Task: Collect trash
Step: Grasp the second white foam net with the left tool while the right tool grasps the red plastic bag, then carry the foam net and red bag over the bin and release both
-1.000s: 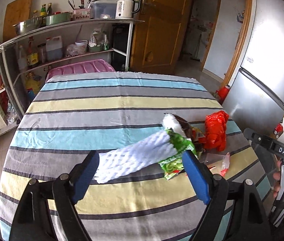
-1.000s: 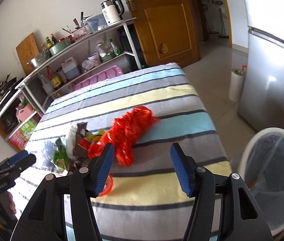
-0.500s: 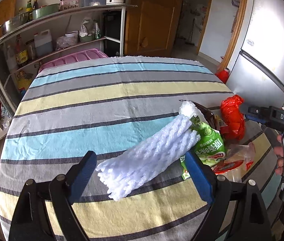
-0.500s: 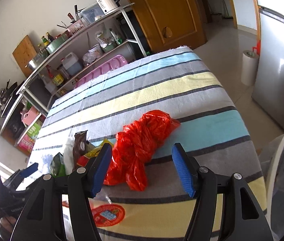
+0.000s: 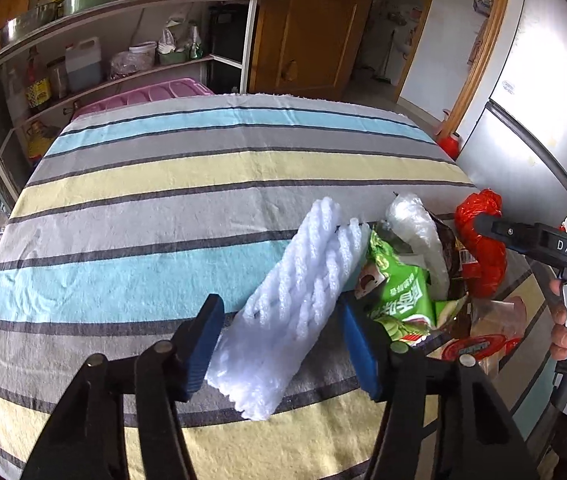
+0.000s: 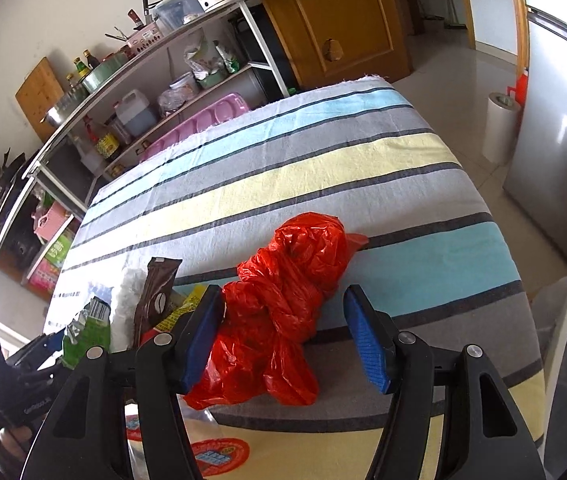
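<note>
**A:** Left gripper closing right now around the white foam net sleeve. Sleeve sits between the blue pads, right pad about touching, left pad maybe a hair off, so not a firm pinch yet. Right gripper spread wide, straddling the red plastic bag, left pad brushing it at most, nothing held. Looks like the pick-up step, both sides at once.

**B:** Agreed. Next up, probably: finish the squeeze on the sleeve, shut on the bag, lift both. Soft squashy stuff, so likely needs a deep bite or slips out.

**A:** Rest of the pile just beside: green snack wrapper, brown coffee sachet, clear crinkly bag, round red-label lid. All lying on the striped tablecloth, near the front right corner.

**B:** Containers?

**A:** White bin off the table's right edge, only rim and liner showing. Can't tell what's inside.
</note>
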`<action>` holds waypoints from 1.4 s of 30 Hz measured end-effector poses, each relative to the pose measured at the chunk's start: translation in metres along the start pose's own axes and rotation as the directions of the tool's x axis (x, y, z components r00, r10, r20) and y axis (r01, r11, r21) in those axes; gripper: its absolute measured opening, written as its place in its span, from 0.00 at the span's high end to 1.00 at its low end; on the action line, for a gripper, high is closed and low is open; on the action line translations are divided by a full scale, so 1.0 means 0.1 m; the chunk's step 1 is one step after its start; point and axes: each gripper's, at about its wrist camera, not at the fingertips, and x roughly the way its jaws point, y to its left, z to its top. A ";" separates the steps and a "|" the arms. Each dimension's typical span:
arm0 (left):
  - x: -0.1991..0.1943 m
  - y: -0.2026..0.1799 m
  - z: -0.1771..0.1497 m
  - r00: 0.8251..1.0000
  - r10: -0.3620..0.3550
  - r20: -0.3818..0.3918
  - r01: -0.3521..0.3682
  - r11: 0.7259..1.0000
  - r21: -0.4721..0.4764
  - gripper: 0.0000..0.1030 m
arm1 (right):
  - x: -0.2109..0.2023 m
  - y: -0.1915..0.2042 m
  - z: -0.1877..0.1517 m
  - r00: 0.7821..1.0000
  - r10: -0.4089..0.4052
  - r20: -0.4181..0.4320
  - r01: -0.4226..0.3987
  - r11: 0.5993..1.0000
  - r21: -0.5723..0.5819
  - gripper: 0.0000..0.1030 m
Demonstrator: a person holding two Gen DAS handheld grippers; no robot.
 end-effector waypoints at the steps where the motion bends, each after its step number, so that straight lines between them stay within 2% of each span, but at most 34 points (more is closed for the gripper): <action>1: -0.01 0.00 0.00 1.000 -0.003 0.002 0.003 1.000 -0.001 0.46 | 0.01 0.01 0.00 1.000 0.001 0.000 -0.001 1.000 -0.008 0.43; 2: -0.01 0.00 0.00 1.000 -0.012 0.004 0.012 1.000 -0.009 0.52 | 0.01 0.01 0.00 1.000 0.005 0.002 -0.005 1.000 -0.010 0.45; 4: 0.00 0.01 0.01 1.000 -0.026 -0.001 0.026 0.999 -0.021 0.56 | 0.02 0.03 0.00 1.000 0.012 0.003 -0.012 1.000 -0.015 0.53; 7: 0.00 -0.01 0.00 1.000 -0.026 -0.002 0.026 0.999 -0.032 0.59 | 0.01 0.05 -0.01 1.000 0.006 0.010 -0.006 1.000 -0.030 0.53; 11: -0.03 -0.01 0.00 1.000 -0.015 0.012 0.015 0.999 -0.037 0.70 | -0.01 0.07 -0.04 1.000 -0.003 0.024 0.004 0.999 -0.043 0.55; 24: -0.29 -0.08 0.02 0.997 -0.024 0.069 0.027 0.998 -0.048 0.72 | -0.25 0.06 -0.09 0.996 -0.006 0.092 0.011 0.998 -0.061 0.55; 35: -0.61 -0.32 0.07 0.989 -0.044 0.141 0.045 0.999 -0.006 0.72 | -0.57 0.09 -0.20 0.986 -0.043 0.163 0.060 0.993 -0.101 0.55; 42: -0.72 -0.50 0.10 0.985 -0.068 0.161 0.066 0.998 0.022 0.72 | -0.84 0.15 -0.29 0.970 -0.075 0.232 0.111 0.983 -0.144 0.55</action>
